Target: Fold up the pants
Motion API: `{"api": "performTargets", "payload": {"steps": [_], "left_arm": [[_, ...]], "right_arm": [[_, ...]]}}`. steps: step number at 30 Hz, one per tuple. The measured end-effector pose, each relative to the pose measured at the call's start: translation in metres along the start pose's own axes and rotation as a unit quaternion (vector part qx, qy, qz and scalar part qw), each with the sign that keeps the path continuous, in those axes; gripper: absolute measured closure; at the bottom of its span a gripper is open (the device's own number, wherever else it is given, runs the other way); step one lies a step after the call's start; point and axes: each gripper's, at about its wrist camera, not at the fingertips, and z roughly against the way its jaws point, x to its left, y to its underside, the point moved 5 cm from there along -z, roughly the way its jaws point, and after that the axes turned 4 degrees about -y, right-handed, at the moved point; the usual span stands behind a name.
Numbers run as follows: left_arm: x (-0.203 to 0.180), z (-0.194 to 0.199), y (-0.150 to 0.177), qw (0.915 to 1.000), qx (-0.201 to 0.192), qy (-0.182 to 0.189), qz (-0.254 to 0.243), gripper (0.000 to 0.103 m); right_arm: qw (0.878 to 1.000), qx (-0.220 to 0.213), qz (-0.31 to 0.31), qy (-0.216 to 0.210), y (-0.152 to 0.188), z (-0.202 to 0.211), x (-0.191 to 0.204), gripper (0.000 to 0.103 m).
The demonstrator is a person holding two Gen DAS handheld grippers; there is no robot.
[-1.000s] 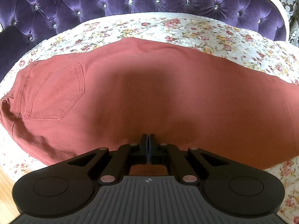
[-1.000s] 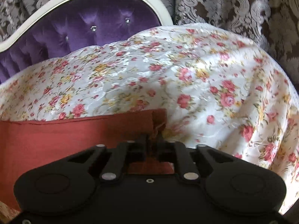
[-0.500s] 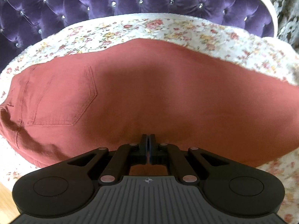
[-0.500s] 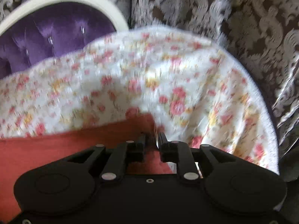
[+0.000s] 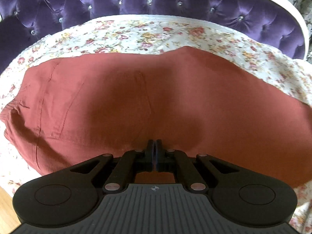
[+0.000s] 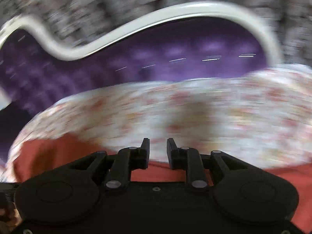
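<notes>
Rust-red pants (image 5: 156,101) lie flat across a floral bedspread (image 5: 136,33), waist and back pocket to the left. My left gripper (image 5: 155,146) is shut with its tips at the pants' near edge; I cannot tell whether cloth is pinched. In the blurred right wrist view, my right gripper (image 6: 158,146) is open and empty, over the pants (image 6: 48,154) that show below and beside it.
A purple tufted headboard (image 5: 156,2) with a white frame (image 6: 175,13) stands behind the bed. Patterned grey curtain (image 6: 97,0) hangs beyond it. A strip of wooden floor (image 5: 5,204) shows at lower left.
My right gripper has opened, let go of the pant hem, and is swinging fast to the left. My left gripper has stayed shut and shifted slightly left along the pants.
</notes>
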Motion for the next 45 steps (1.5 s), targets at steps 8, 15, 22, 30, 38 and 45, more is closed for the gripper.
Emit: {"api": "performTargets", "payload": {"steps": [8, 15, 22, 30, 38, 45], "left_arm": [[0.009, 0.003, 0.005, 0.9985, 0.001, 0.037, 0.04, 0.101], [0.007, 0.008, 0.013, 0.9991, -0.007, 0.035, 0.022, 0.101], [0.008, 0.006, 0.012, 0.999, -0.01, 0.04, 0.015, 0.101], [0.029, 0.016, -0.029, 0.9986, -0.044, 0.016, 0.024, 0.101], [0.037, -0.008, -0.102, 0.9952, -0.077, 0.01, 0.06, 0.101], [0.041, -0.042, -0.067, 0.9982, -0.031, 0.011, 0.049, 0.101]], "right_arm": [[0.985, 0.075, 0.113, -0.107, -0.013, -0.135, 0.135, 0.071], [0.974, 0.122, 0.156, -0.11, -0.014, -0.193, 0.17, 0.065], [0.966, 0.137, 0.173, -0.135, -0.004, -0.189, 0.175, 0.096], [0.956, 0.105, 0.223, -0.157, 0.021, -0.148, 0.187, 0.096], [0.957, 0.115, 0.213, -0.162, 0.034, -0.15, 0.185, 0.096], [0.958, 0.114, 0.201, -0.168, 0.026, -0.156, 0.181, 0.068]]}}
